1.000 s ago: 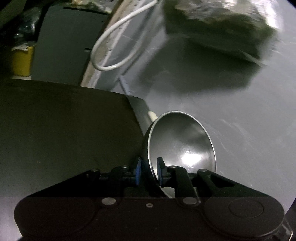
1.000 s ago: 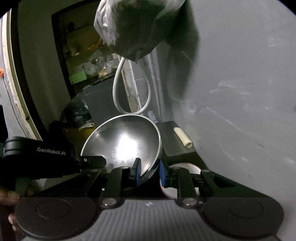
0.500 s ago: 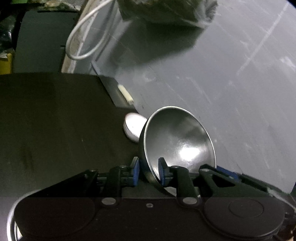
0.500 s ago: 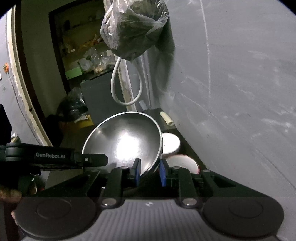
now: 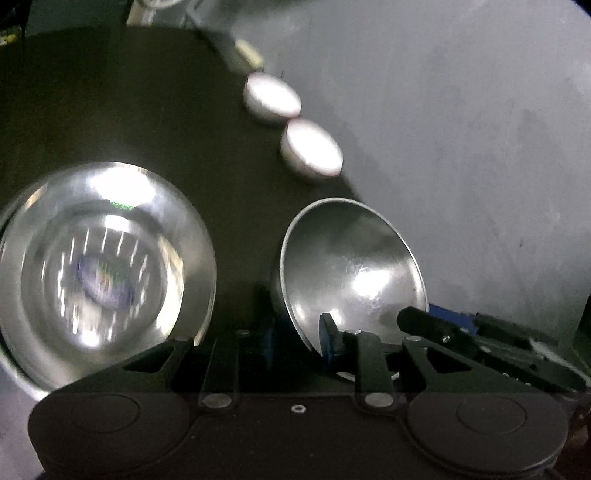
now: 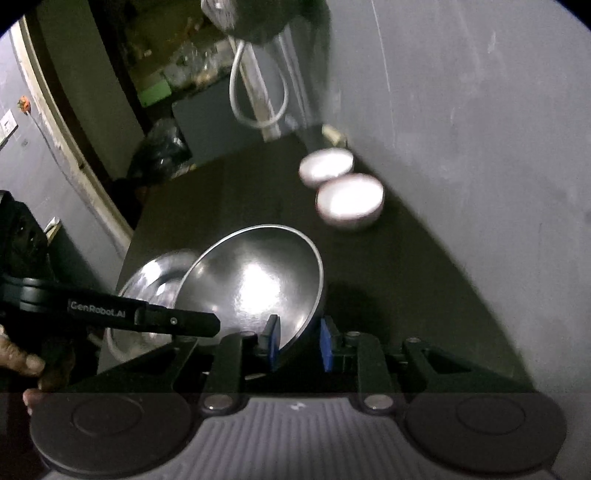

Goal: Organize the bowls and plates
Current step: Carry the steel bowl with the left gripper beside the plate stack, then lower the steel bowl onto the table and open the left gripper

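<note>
Both grippers grip one steel bowl [image 5: 351, 269] by its rim, from opposite sides, and hold it tilted above the dark table. My left gripper [image 5: 295, 341] is shut on the rim. My right gripper [image 6: 298, 341] is shut on the same bowl [image 6: 255, 284]. A steel plate [image 5: 99, 258] lies on the table to the left; it also shows behind the bowl in the right wrist view [image 6: 155, 280]. Two small white bowls [image 5: 273, 94] [image 5: 312, 149] stand by the wall; the right wrist view shows them too [image 6: 327, 166] [image 6: 351, 201].
A grey wall [image 5: 461, 110] runs along the table's right side. A white cable loop [image 6: 255, 96] and a hanging plastic bag [image 6: 258, 18] are at the far end. A small cream roll [image 5: 249, 53] lies past the white bowls. The table's [image 6: 229, 192] left edge drops off.
Both grippers have tipped downward with the steel bowl. The table, the steel plate and both white bowls have come into view. The grips have not changed.
</note>
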Tool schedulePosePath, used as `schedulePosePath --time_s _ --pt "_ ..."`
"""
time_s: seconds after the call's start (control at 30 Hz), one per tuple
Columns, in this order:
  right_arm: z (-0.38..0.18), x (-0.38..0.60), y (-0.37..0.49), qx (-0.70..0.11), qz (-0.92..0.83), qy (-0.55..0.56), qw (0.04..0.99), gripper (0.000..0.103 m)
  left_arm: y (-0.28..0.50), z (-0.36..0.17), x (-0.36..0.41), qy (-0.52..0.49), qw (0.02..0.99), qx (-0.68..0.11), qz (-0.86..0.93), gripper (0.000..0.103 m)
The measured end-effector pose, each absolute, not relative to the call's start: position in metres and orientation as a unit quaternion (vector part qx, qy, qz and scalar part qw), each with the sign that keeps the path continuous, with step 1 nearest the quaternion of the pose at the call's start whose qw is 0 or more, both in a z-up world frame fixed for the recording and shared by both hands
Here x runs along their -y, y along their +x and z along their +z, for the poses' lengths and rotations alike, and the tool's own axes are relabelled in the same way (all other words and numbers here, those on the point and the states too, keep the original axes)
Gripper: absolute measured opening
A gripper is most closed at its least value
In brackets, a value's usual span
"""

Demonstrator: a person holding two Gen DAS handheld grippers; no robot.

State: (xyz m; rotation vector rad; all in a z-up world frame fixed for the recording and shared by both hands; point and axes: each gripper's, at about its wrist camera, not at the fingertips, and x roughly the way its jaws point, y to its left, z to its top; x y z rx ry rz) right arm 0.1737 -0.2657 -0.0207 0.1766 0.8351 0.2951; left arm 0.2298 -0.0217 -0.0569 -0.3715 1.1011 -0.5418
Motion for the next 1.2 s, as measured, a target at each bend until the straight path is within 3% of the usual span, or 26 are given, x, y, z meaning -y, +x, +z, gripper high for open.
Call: schedulePosePath --time_s 0.3,0.9,1.1,1.2 --pt "-0.042 0.265 0.156 -0.466 0.172 0.087 0.864 0.026 0.215 -0.072 0.015 -0.152 0.773 -0.566 -0.242 0.025" --pt "-0.048 0.242 0.166 -0.498 0.224 0.046 0.836 0.026 0.203 -0.075 0.006 -0.131 0.757 -0.604 -0.212 0.027" --pt "-0.046 0.243 0.168 -0.499 0.221 0.04 0.837 0.039 0.196 -0.072 -0.008 -0.144 0.749 -0.608 -0.22 0.051" --pt "-0.041 0.247 0.165 -0.493 0.215 0.032 0.842 0.052 0.188 -0.062 -0.019 -0.144 0.754 -0.599 -0.227 0.065"
